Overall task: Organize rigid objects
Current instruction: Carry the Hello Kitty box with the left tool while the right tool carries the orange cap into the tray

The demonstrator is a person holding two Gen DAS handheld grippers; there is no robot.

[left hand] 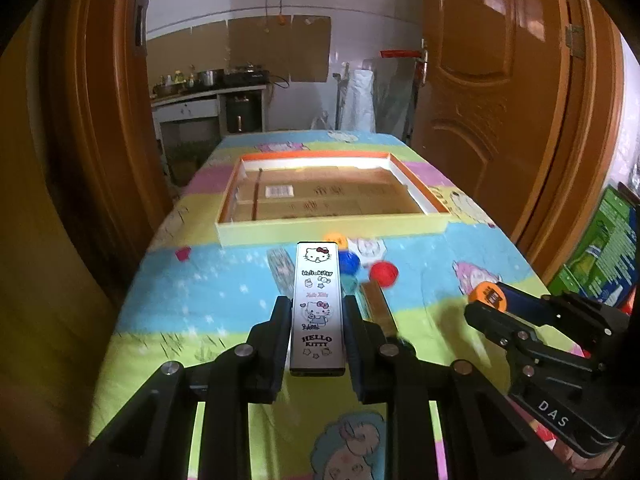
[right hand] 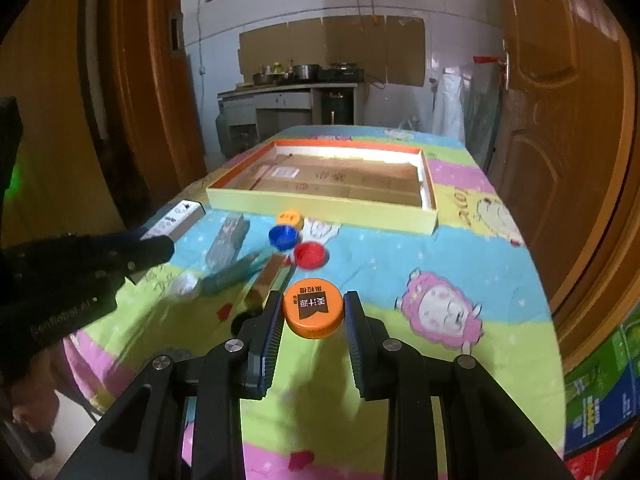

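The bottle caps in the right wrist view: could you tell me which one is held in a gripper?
The large orange cap with dark printed characters, clamped in the right gripper. The blue cap, red cap and small orange cap lie loose on the tablecloth.

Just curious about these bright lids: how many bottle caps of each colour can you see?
Orange: 2, the nearest orange cap and the far orange cap
Blue: 1, the blue cap
Red: 1, the red cap
Total: 4
The blurred white thing is left out.

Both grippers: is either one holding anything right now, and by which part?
Yes. The left gripper clamps the Hello Kitty case by its long sides, near its lower half. The right gripper pinches the large orange bottle cap across its ribbed rim.
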